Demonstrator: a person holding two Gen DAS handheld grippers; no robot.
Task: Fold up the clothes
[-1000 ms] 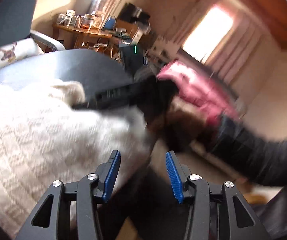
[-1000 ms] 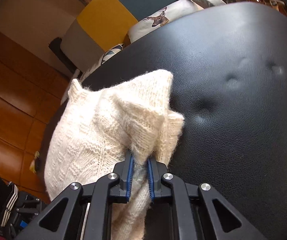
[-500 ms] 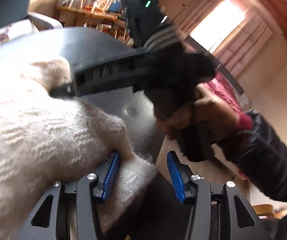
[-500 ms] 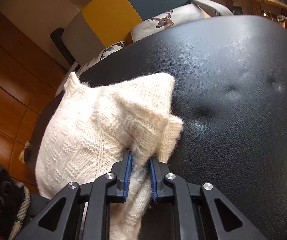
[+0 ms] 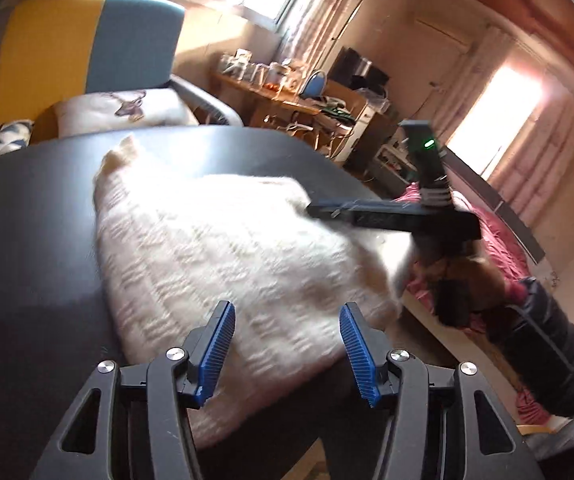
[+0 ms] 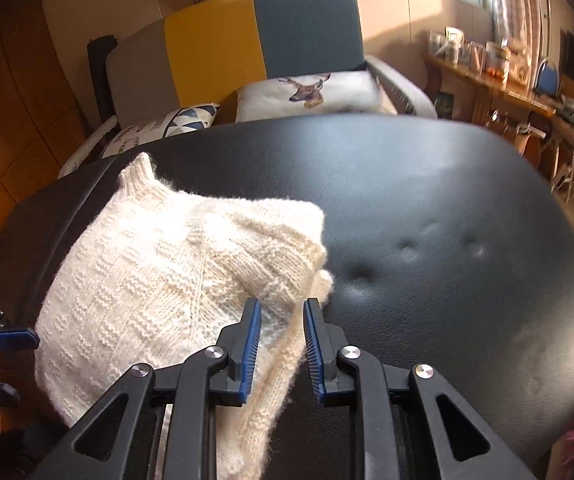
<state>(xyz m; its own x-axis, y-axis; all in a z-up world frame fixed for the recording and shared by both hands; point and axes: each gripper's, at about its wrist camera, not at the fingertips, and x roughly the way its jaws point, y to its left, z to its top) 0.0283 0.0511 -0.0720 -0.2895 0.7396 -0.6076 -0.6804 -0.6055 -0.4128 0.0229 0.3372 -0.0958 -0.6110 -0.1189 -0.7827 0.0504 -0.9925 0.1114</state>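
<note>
Cream knitted sweater (image 6: pixel 159 276): folded, lying on the left part of a black padded tabletop (image 6: pixel 447 208). Left claw (image 5: pixel 285 344): pads wide apart over the sweater's near edge. Right claw (image 6: pixel 281 340): pads parted, straddling a sweater corner, not clamped. Armchair (image 6: pixel 263 36) beyond.

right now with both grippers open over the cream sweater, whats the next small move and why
Probably ease the right gripper back clear of the sweater. Its jaws stand apart with the knit edge loose between them, and the sweater already lies as a folded bundle on the black cushion. The left gripper is open above the near edge, gripping nothing.
</note>
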